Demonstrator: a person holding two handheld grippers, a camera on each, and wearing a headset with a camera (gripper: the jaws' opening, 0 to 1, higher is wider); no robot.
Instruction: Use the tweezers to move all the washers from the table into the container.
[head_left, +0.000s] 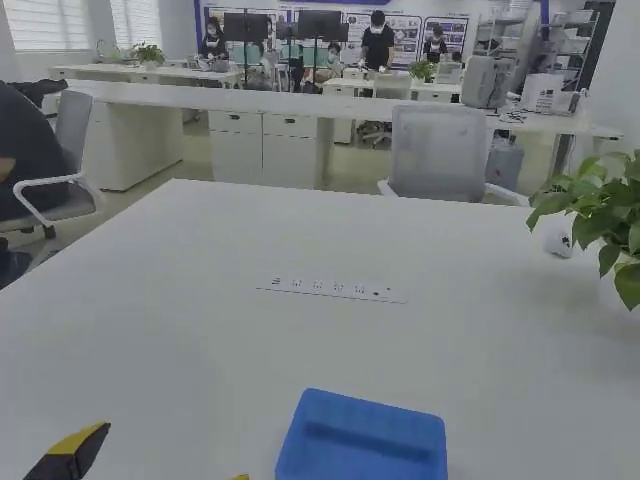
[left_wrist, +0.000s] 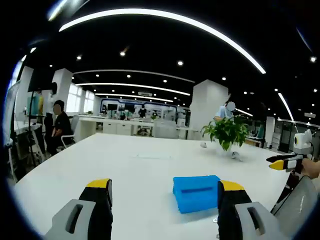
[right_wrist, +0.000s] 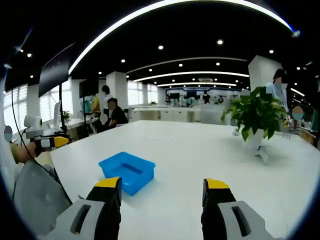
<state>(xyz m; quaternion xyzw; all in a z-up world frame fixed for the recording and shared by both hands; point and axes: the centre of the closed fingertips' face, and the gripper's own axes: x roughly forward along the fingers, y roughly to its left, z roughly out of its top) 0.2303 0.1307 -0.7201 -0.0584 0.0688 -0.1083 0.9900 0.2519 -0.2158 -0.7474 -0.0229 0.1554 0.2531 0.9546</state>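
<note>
A blue open-topped container (head_left: 360, 437) sits on the white table (head_left: 200, 330) near its front edge. At the bottom left of the head view, a yellow fingertip (head_left: 85, 440) of my left gripper pokes in, left of the container. My left gripper (left_wrist: 165, 192) is open and holds nothing, with the container (left_wrist: 196, 192) just ahead and slightly right. My right gripper (right_wrist: 162, 187) is open and holds nothing too, and the container (right_wrist: 127, 171) lies ahead to its left. Each gripper view catches the other gripper (left_wrist: 282, 162) (right_wrist: 50, 142) at its edge.
A potted plant (head_left: 600, 215) stands at the table's right side, with a small white object (head_left: 560, 240) beside it. A power socket strip (head_left: 335, 288) is set flush in the table's middle. An office chair (head_left: 440, 155) stands at the far edge, and people work at desks beyond.
</note>
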